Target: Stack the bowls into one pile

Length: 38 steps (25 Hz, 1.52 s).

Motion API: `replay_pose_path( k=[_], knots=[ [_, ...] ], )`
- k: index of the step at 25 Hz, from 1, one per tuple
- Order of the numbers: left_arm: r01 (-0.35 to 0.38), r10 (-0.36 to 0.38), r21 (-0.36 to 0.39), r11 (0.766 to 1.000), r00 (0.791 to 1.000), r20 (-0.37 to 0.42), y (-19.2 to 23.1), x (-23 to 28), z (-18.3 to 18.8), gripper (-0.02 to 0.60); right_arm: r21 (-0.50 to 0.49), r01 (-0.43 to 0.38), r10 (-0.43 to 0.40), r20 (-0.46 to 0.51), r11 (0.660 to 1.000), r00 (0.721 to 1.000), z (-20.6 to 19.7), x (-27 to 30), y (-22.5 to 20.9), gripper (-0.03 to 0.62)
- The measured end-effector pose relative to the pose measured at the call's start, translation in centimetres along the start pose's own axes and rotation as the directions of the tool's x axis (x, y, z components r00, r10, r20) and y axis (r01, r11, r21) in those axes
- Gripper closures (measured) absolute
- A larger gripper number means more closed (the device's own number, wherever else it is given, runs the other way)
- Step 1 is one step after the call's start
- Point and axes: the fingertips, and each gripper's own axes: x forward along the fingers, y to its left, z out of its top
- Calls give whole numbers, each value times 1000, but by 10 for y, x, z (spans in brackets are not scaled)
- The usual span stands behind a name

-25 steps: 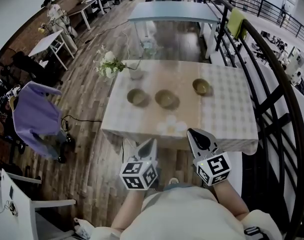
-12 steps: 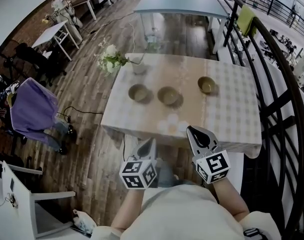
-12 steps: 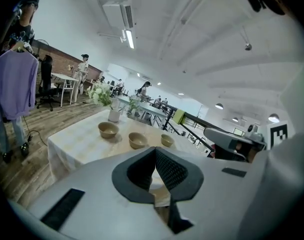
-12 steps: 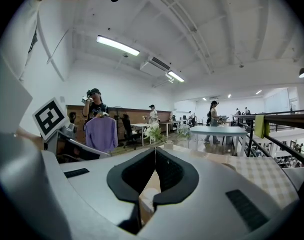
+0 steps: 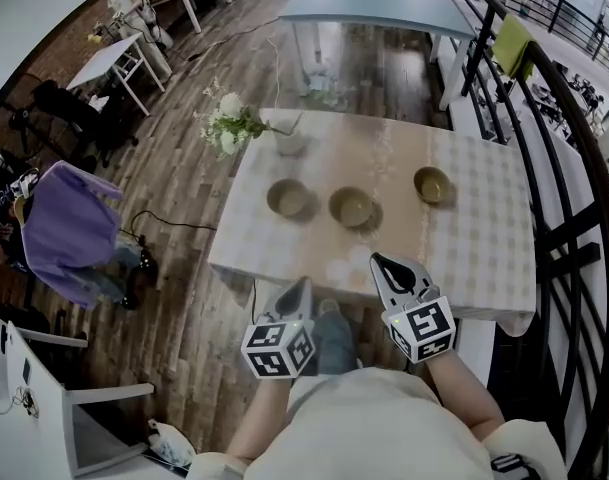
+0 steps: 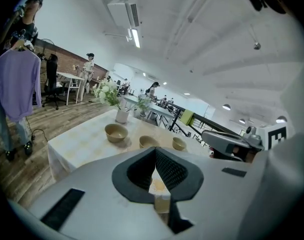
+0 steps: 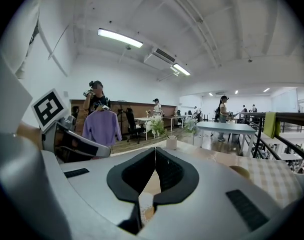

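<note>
Left gripper (image 5: 304, 284) and right gripper (image 5: 377, 260), fingers (image 6: 140, 171) clenched on nothing, before three separate bowls (image 5: 287, 197) (image 5: 352, 206) (image 5: 431, 183)

Three bowls in a row across the table (image 5: 474, 253) in front of me.

The left bowl (image 5: 287, 198) and middle bowl (image 5: 352, 207) sit near each other, and the right bowl (image 5: 432, 184) stands well apart from them, further over and slightly further back. A vase of flowers (image 5: 284, 140) stands behind the left bowl, at the table's far left corner. My left gripper (image 5: 302, 290) and right gripper (image 5: 384, 266) hang side by side at the near edge, short of the bowls. A second table (image 5: 369, 8) lies beyond, a railing (image 5: 574, 218) runs along my right, and a hanging garment (image 5: 69, 233) is off to my left.
</note>
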Motion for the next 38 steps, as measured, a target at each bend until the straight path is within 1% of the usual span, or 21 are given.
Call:
replay_pose_path(
  k=[4, 12, 16, 19, 23, 28, 33, 36, 38],
  knots=[
    [-21, 21, -10, 1000, 1000, -6, 19, 21, 10, 577, -36, -27, 26, -43, 999, 999, -7, 35, -8, 592],
    [-47, 46, -20, 999, 998, -34, 48, 55, 27, 577, -60, -66, 58, -119, 996, 991, -23, 93, -23, 592],
    [-53, 52, -37, 998, 998, -44, 59, 70, 35, 577, -78, -85, 70, -171, 993, 983, -35, 119, -30, 592],
    [-54, 52, -34, 998, 997, -55, 66, 79, 38, 577, -92, -107, 84, -220, 990, 972, -49, 134, -30, 592],
    [-60, 57, -39, 997, 996, -74, 75, 91, 40, 577, -108, -134, 98, -288, 985, 953, -70, 152, -31, 592],
    [-62, 57, -56, 996, 994, -90, 83, 101, 42, 577, -127, -177, 116, -386, 976, 915, -94, 167, -30, 588],
    [-67, 60, -64, 996, 993, -105, 91, 112, 40, 577, -137, -202, 121, -447, 970, 886, -114, 180, -32, 539],
    [-68, 60, -71, 995, 992, -110, 95, 116, 39, 577, -141, -225, 131, -486, 964, 864, -125, 186, -30, 502],
    [-69, 60, -74, 995, 992, -115, 97, 118, 39, 577, -157, -240, 130, -508, 958, 851, -130, 191, -28, 493]
  ],
)
